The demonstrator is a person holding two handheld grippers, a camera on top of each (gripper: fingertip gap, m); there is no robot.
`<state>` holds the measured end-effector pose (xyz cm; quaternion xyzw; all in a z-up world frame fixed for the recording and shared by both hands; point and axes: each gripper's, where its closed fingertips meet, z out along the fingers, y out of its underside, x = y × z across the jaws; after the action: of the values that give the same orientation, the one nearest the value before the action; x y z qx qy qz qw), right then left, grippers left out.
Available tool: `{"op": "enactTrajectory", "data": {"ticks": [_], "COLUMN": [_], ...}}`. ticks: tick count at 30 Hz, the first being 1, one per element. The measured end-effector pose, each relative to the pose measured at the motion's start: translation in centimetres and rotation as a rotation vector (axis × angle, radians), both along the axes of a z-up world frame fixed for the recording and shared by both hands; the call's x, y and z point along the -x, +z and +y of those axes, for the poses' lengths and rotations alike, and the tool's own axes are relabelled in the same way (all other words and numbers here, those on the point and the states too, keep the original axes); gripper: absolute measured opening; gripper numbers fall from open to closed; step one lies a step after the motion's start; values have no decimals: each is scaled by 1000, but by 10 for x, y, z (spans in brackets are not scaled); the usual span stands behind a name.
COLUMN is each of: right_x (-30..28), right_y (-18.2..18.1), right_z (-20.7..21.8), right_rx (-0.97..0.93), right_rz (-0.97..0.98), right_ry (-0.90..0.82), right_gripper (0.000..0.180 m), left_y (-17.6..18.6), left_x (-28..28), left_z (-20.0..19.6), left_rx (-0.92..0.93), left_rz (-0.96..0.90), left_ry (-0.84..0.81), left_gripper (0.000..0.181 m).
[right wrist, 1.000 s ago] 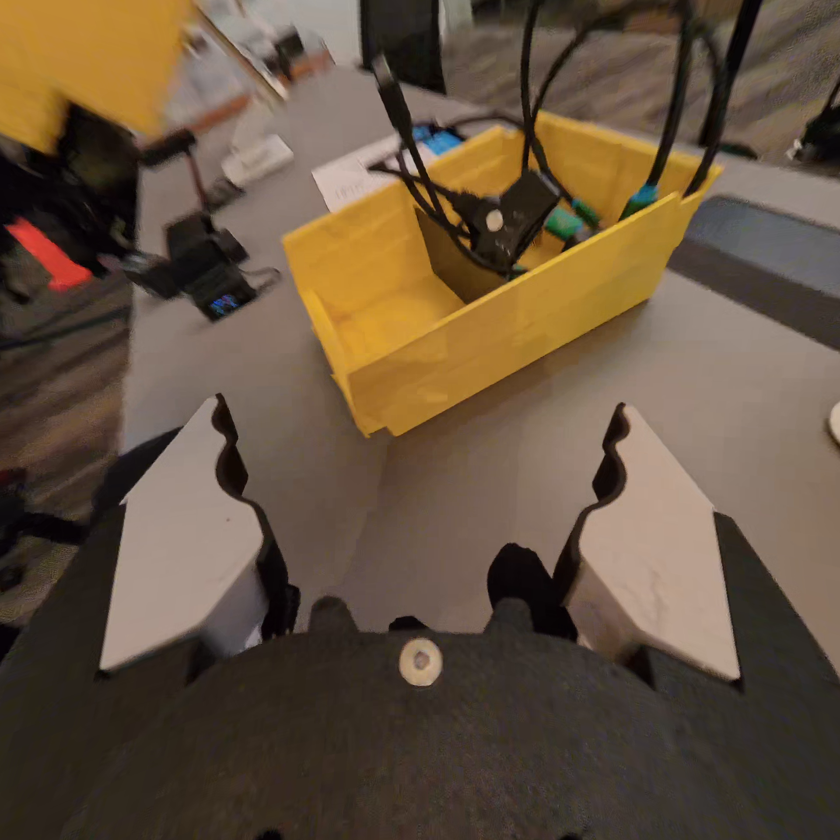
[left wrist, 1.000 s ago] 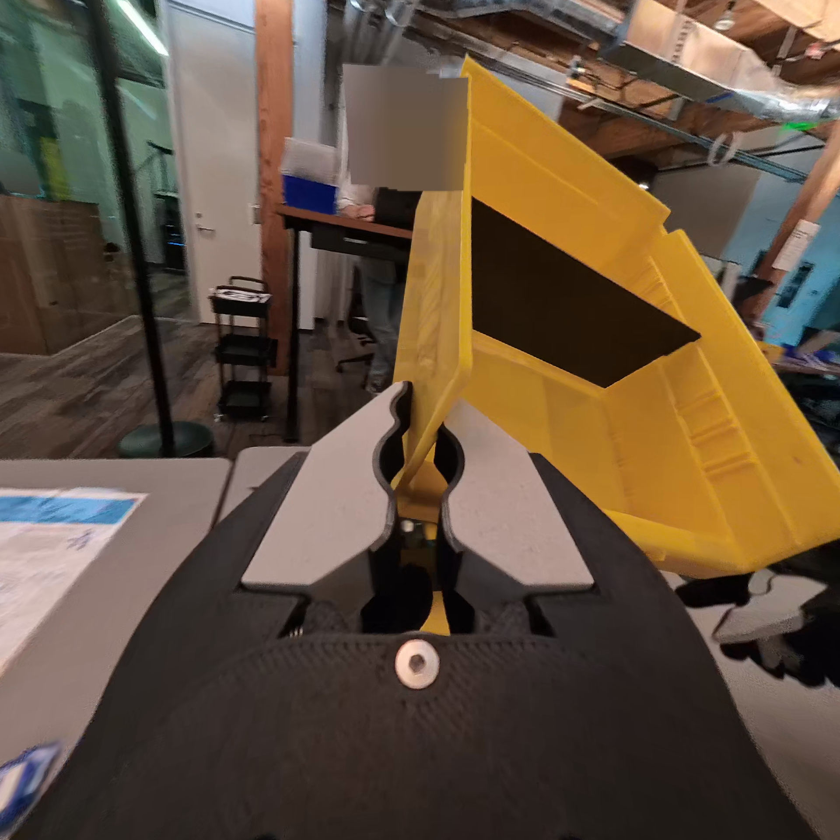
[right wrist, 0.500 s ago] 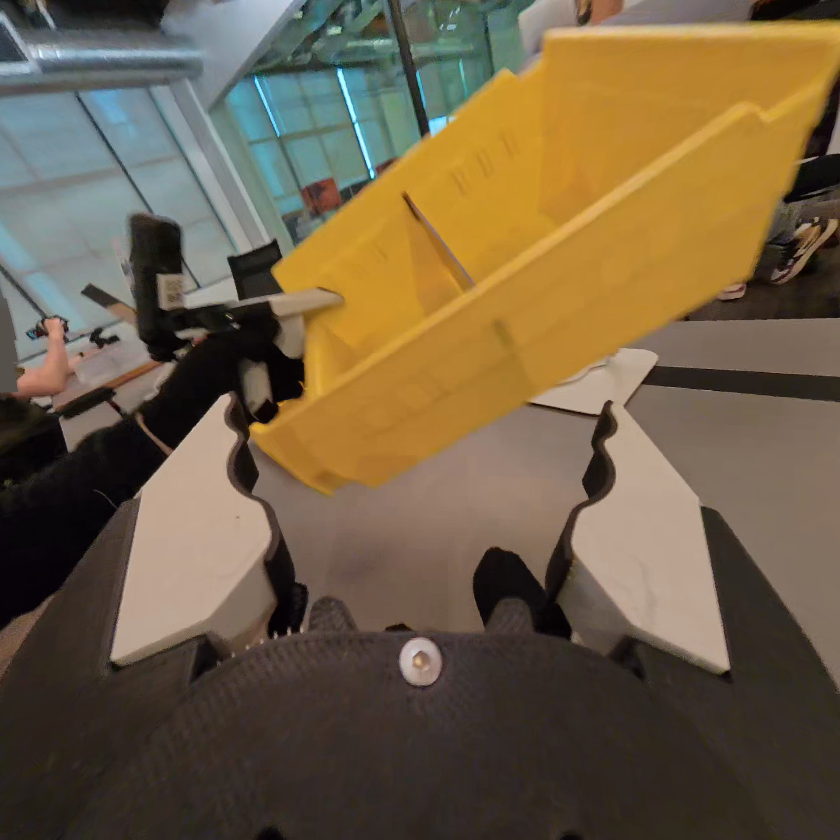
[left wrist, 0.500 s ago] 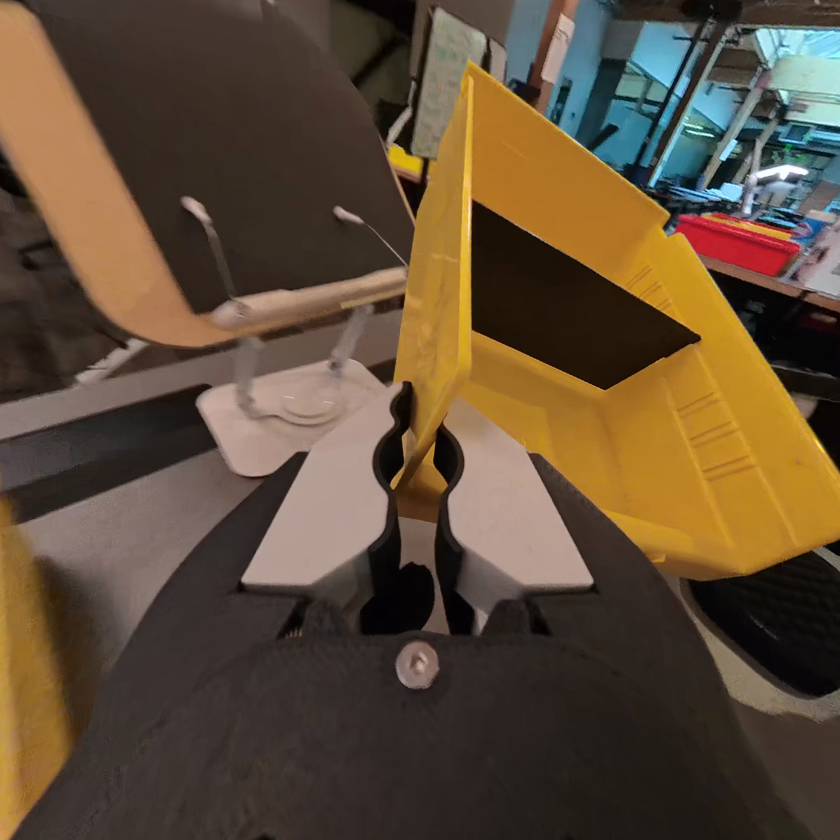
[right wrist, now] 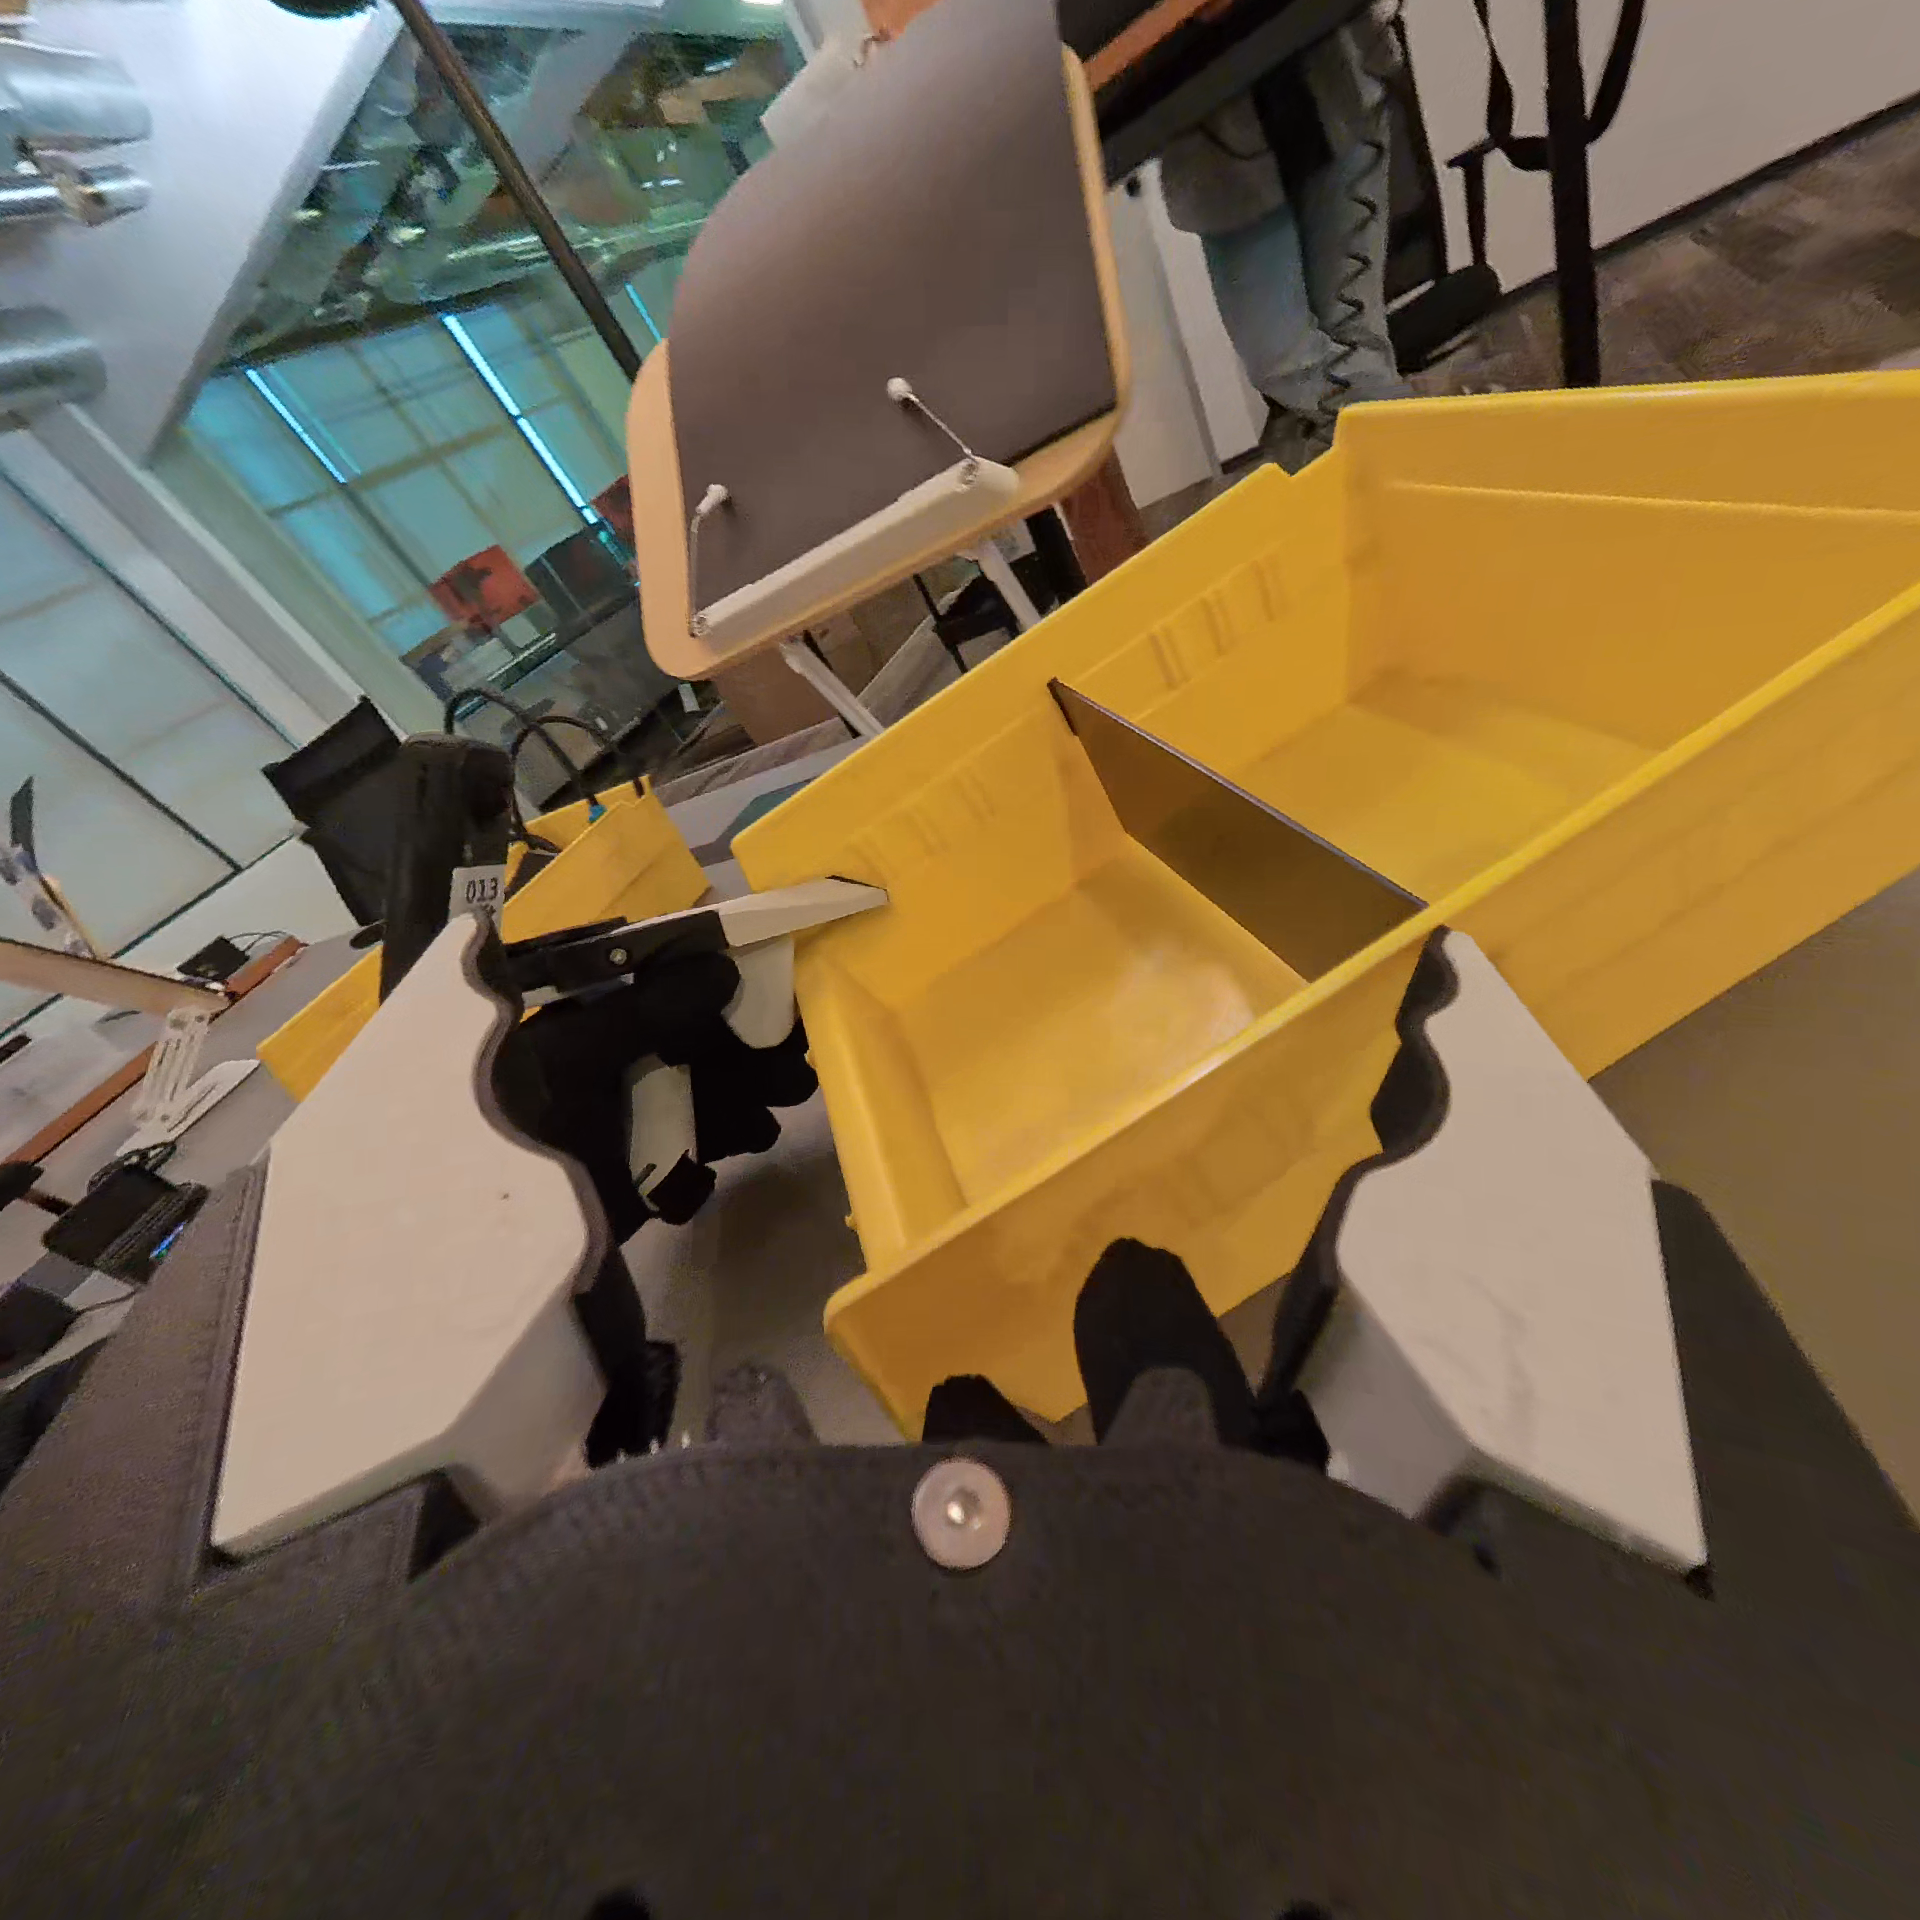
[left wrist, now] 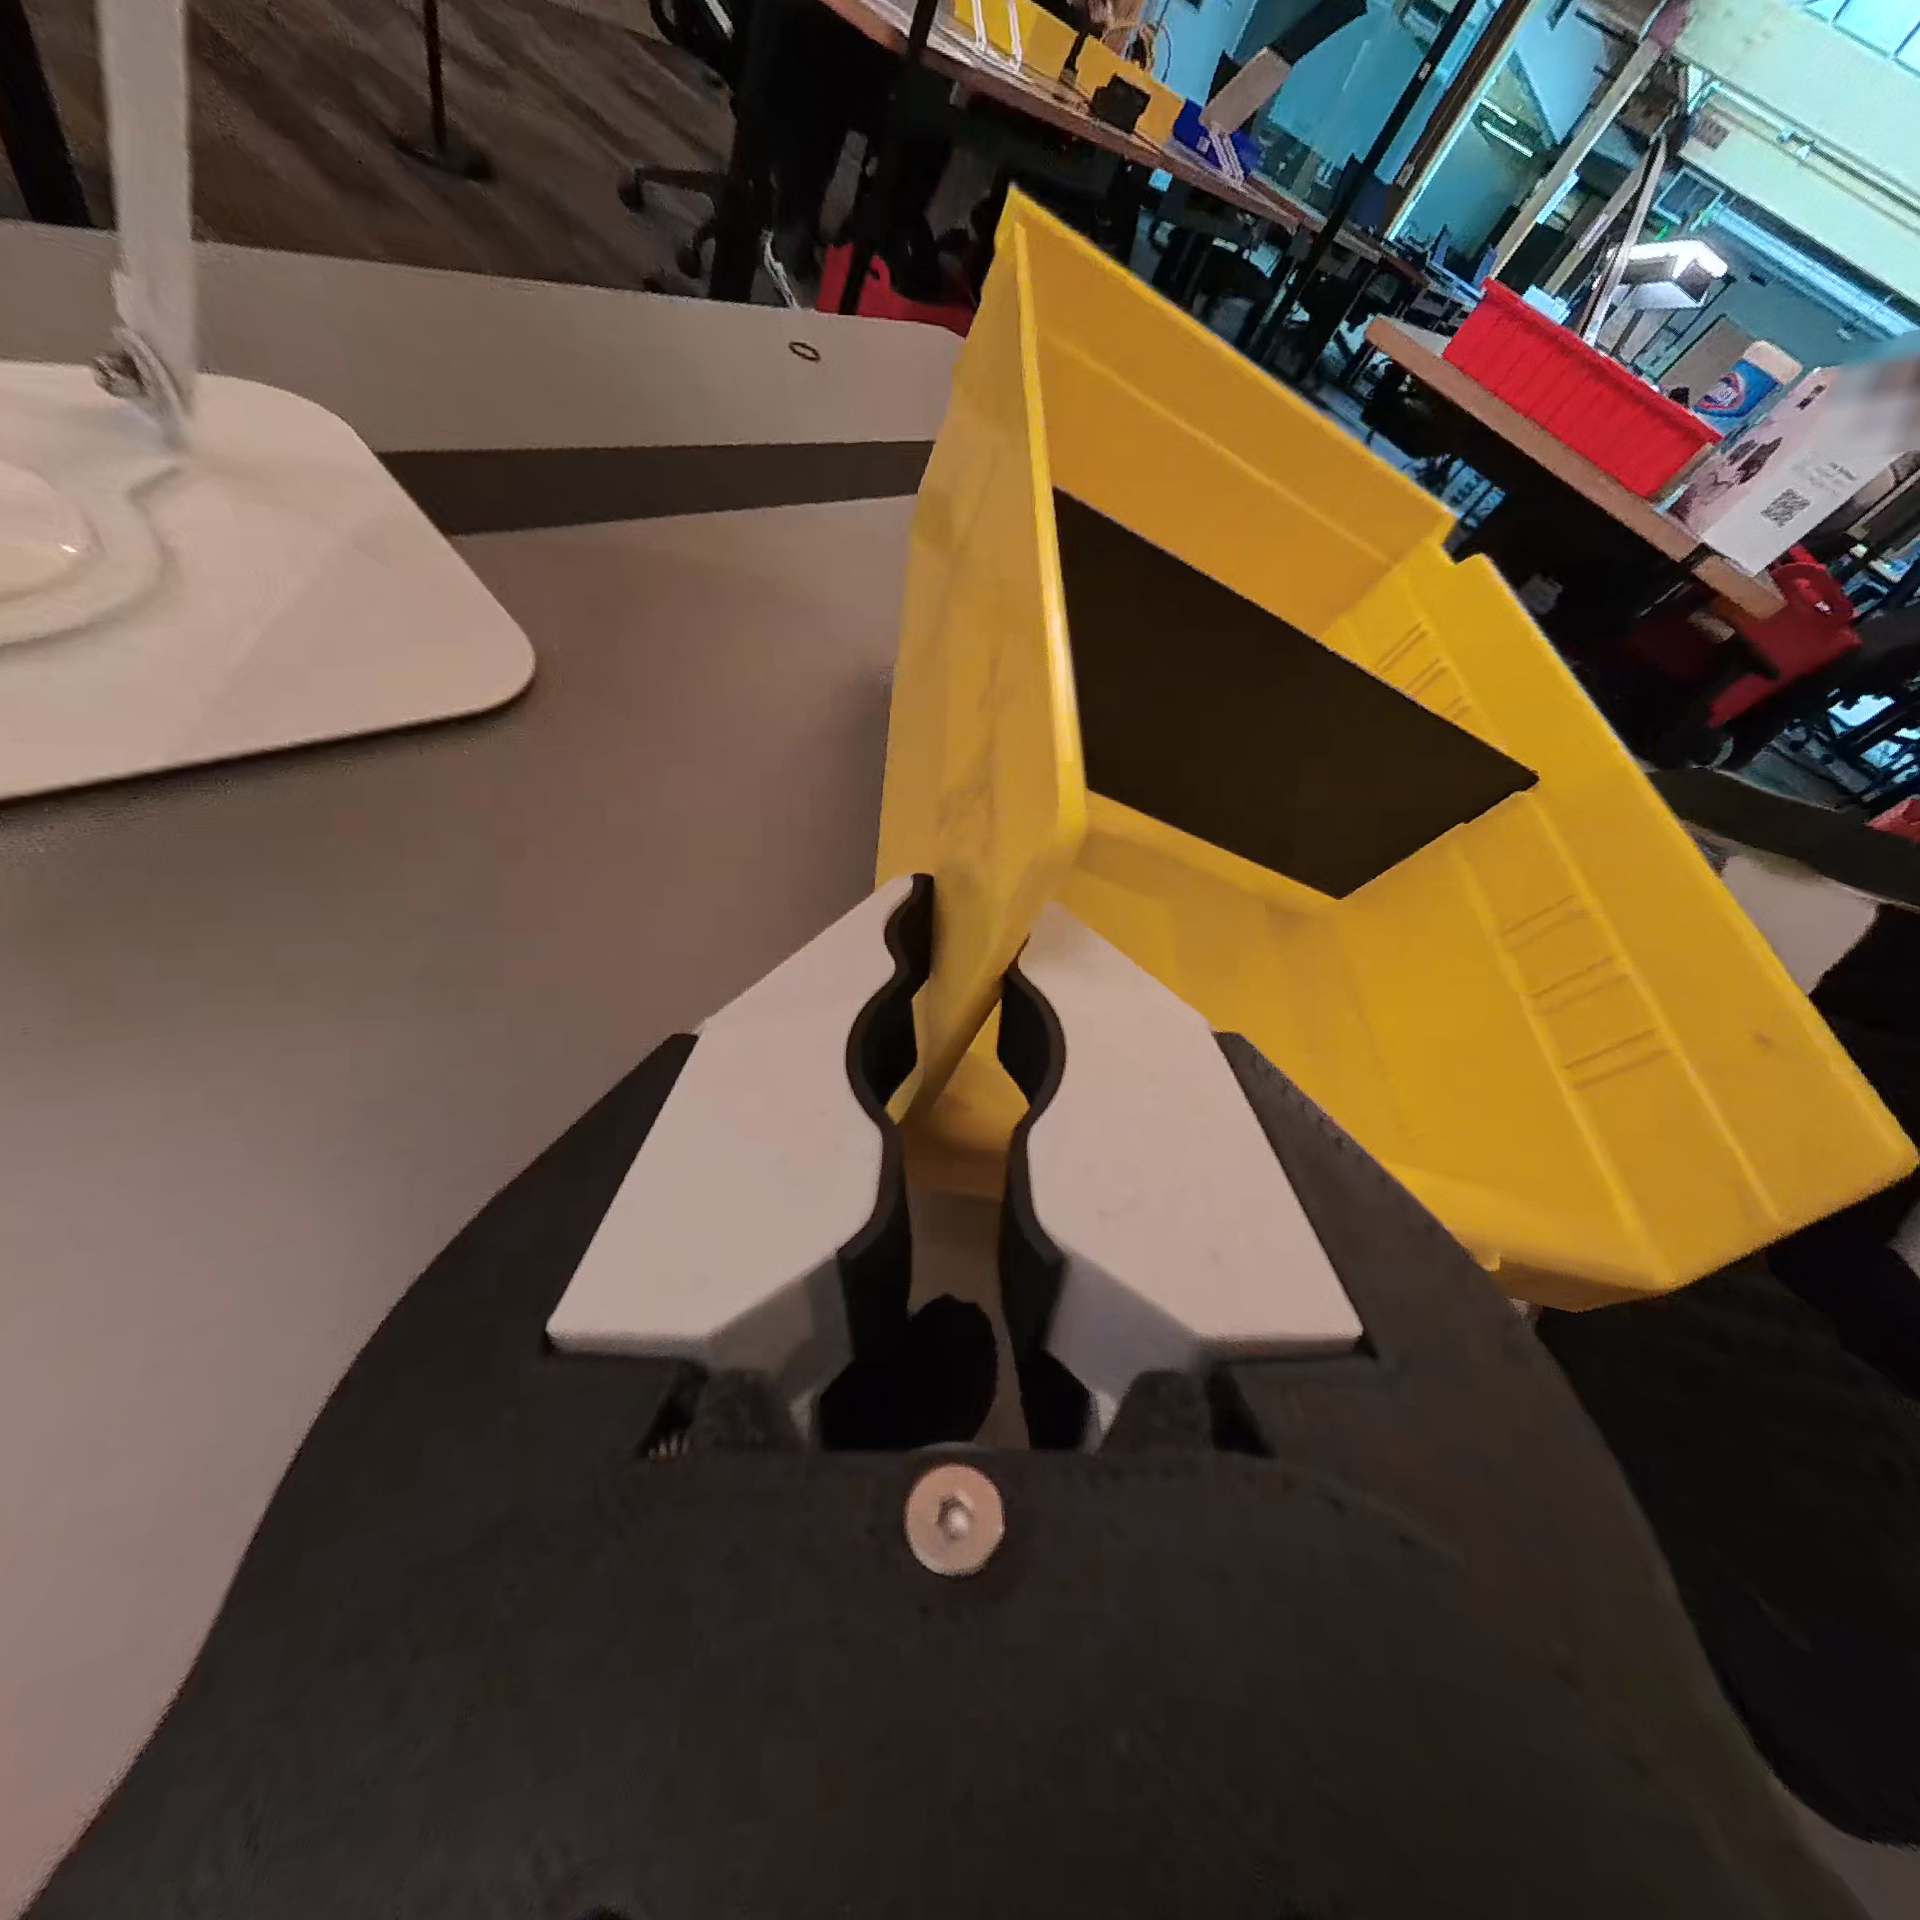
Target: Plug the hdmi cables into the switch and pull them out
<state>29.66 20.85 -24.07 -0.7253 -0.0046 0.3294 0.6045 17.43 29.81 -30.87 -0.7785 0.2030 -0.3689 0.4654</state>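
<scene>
- Table (left wrist: 312, 987), grey and matte, with a dark strip across its far part; a white rounded stand base (left wrist: 208, 623) sits at the far left.
- Yellow bin (left wrist: 1403, 1018), smooth moulded plastic with ribbed inner walls, tilted; a flat black divider (left wrist: 1247, 717) splits it into two compartments, and both are empty.
- Second yellow bin (right wrist: 582, 883), far left in the right wrist view, with black cables (right wrist: 540, 727) arching above it; the switch cannot be made out there.
- Left gripper (left wrist: 961, 997): its grey wavy-edged fingers (left wrist: 769, 1122) are pinching the near end wall of the tilted bin.
- Right gripper (right wrist: 956, 1091): fingers (right wrist: 416, 1195) spread wide, the bin's near corner lying between them; contact cannot be told.
</scene>
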Motion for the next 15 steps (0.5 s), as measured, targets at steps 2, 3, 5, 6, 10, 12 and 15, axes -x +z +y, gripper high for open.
{"op": "enactTrajectory", "data": {"ticks": [2, 3, 5, 6, 10, 12, 15], "right_x": [-10, -15, -23, -28, -46, -59, -81], "right_y": [-9, -9, -8, -9, -15, -18, -27], "right_z": [6, 9, 14, 17, 30, 36, 45], "right_rx": [31, 30, 26, 31, 74, 98, 140], "right_rz": [-3, -1, -18, -39, -105, -160, -270], "right_ry": [-14, -19, -30, -30, -14, -9, 2], "right_gripper": [159, 159, 159, 159, 152, 148, 141], "left_y": [-3, -5, -9, -12, -12, -11, -13], "left_x": [-10, -15, -23, -27, -42, -52, -72], "left_z": [-1, -2, -5, -7, -13, -20, -36], "left_rx": [9, 15, 18, 17, 57, 74, 111], "left_rz": [-24, -36, -39, -27, -36, -34, -31], "left_ry": [-19, -28, -43, -48, -64, -101, -174], "left_gripper": [10, 11, 12, 13, 17, 21, 33]}}
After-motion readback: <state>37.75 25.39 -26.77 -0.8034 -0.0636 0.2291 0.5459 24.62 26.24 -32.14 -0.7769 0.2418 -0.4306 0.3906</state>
